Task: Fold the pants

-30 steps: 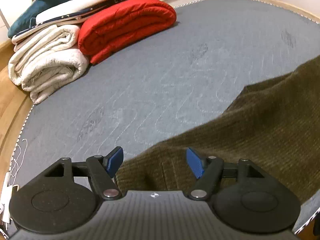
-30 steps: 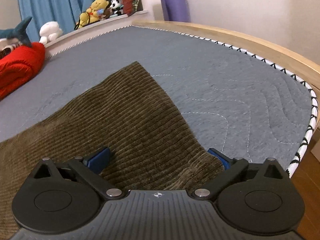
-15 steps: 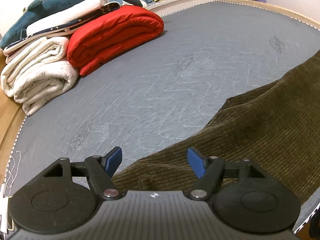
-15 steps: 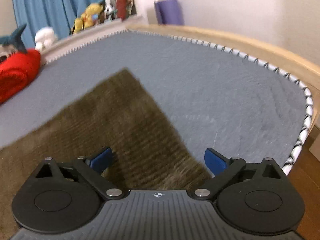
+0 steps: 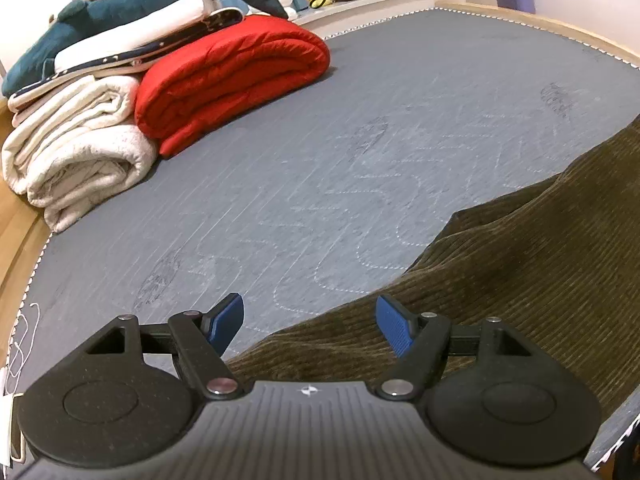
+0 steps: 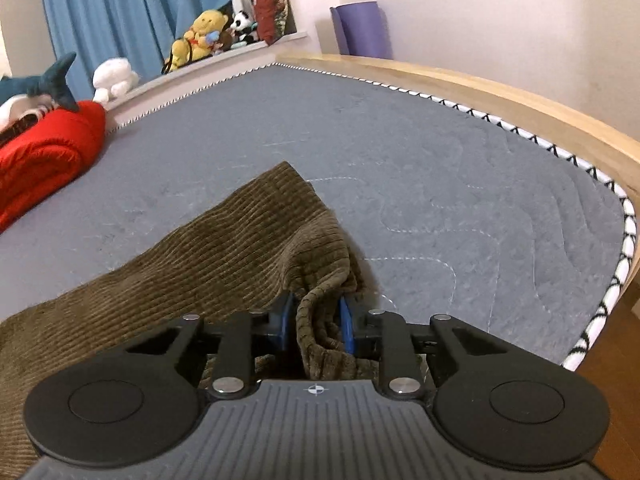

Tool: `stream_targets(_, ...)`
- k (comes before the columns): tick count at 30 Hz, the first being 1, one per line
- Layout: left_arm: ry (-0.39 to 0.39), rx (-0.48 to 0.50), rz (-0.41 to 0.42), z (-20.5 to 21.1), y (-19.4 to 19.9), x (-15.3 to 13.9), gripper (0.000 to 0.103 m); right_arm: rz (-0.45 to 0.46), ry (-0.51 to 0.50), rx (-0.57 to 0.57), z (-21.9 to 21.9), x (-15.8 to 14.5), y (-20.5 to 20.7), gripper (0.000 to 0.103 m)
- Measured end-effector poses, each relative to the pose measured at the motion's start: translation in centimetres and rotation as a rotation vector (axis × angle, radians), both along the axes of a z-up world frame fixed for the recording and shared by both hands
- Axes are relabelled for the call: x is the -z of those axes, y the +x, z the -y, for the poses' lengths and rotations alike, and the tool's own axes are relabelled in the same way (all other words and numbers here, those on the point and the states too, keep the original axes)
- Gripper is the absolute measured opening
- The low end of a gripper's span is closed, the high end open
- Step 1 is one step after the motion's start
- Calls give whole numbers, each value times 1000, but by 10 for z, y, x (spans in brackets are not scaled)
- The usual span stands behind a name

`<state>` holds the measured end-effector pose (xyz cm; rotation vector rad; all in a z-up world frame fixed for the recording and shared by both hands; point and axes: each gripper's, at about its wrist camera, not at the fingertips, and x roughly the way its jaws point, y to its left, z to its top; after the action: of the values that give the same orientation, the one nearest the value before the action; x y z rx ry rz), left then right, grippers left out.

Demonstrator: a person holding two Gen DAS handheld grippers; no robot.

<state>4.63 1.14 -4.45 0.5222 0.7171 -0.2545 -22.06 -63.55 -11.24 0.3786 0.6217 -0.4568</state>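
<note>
One hand-held gripper (image 6: pixel 315 328) clamping pants (image 6: pixel 248 236).

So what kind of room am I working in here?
Most likely a bedroom: the pants lie on a grey quilted mattress in a wooden frame, with folded blankets and stuffed toys beside a blue curtain.

Both of your wrist views are evenly lit by soft indoor light and sharp, with no motion blur. Fisheye distortion bows the grey quilted mattress (image 5: pixel 360 152) and its wooden bed frame (image 6: pixel 520 92) at the edges. The brown corduroy pants (image 6: pixel 248 240) cast only a faint shadow; there's no glare.
</note>
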Motion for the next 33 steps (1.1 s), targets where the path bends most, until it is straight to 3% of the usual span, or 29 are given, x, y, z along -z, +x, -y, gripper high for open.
stream_targets(9, 5, 15, 4, 5, -2, 0, 80, 94, 48, -12, -4, -20, -7, 23)
stream_targets(17, -5, 11, 6, 7, 0, -2, 80, 207, 73, -152, -35, -76, 12, 19)
stream_targets(22, 1, 31, 7, 15, 0, -2, 80, 258, 28, -416, -114, -132, 63, 18)
stream_targets(26, 1, 44, 6, 21, 1, -1, 80, 222, -5, -657, -206, -155, 110, 18)
stream_targets(29, 0, 48, 2, 23, 3, 0, 81, 143, 52, -784, -280, -144, 139, 15)
stream_targets(31, -4, 46, -9, 23, 5, 2, 81, 81, 146, -891, -324, -124, 149, 15)
stream_targets(33, -17, 43, -24, 23, 8, 3, 81, 9, 179, -985, -360, -110, 152, 20)
